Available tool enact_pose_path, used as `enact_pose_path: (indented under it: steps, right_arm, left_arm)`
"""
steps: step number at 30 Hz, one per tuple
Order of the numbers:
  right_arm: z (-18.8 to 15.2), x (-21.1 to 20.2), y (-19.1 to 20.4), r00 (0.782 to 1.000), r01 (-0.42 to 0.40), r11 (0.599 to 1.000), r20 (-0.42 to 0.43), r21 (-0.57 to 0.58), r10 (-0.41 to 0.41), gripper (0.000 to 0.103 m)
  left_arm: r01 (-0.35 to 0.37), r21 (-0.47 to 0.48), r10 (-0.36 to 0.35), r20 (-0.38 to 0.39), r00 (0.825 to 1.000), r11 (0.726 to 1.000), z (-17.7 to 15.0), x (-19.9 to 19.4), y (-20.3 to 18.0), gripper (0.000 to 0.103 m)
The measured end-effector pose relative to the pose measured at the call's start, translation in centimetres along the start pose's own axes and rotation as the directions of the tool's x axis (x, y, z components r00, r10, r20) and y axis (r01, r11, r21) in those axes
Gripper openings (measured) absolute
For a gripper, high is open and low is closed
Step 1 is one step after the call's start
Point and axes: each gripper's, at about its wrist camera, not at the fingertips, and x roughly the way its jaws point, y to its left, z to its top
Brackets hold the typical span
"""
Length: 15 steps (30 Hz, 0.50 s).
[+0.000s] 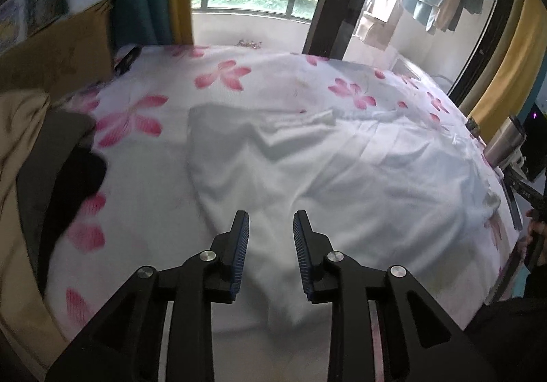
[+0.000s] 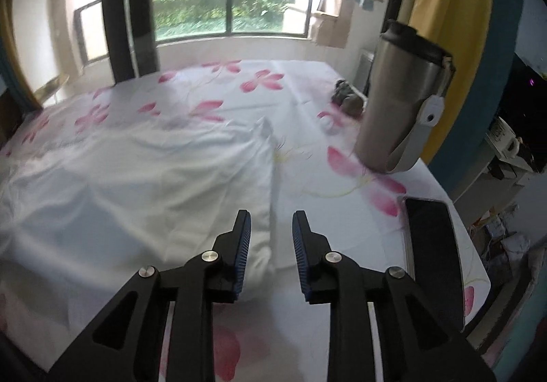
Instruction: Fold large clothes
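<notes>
A white garment (image 1: 307,163) lies spread and wrinkled on the flowered bedsheet (image 1: 218,74). The left gripper (image 1: 270,228) hovers above its near edge, jaws narrowly parted and empty. The right gripper (image 2: 271,228), likewise narrowly parted with nothing between, hangs over the garment's right edge, near a steel tumbler (image 2: 396,101) and a dark phone (image 2: 430,245).

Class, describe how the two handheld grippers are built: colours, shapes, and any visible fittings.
The left gripper and right gripper look alike: two matte black angular fingers each, with triangular cut-outs in the linkage arms, round silver pivot bolts, and blue ribbed pads on the inner faces. No cables or markings show.
</notes>
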Motion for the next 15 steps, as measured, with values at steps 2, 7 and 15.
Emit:
enact_pose_path:
  steps: [2,7,15]
  right_arm:
    - [0.6,0.4,-0.1,1.000,-0.010,1.000,0.009,0.028,0.009,0.026]
    - [1.9,2.4,1.8,0.997,-0.075,0.997,0.002,0.019,0.075,0.027]
    - [3.5,5.2,5.4,0.986,-0.169,0.985,0.002,0.010,0.169,0.029]
  left_arm:
    - [0.003,0.032,-0.003,0.001,1.000,0.999,1.3,0.9,-0.8,0.029]
    - [0.052,0.097,-0.049,-0.028,0.998,0.994,4.6,4.6,-3.4,0.029]
    - [0.121,0.169,-0.100,-0.125,0.987,0.978,8.2,11.4,-7.6,0.029]
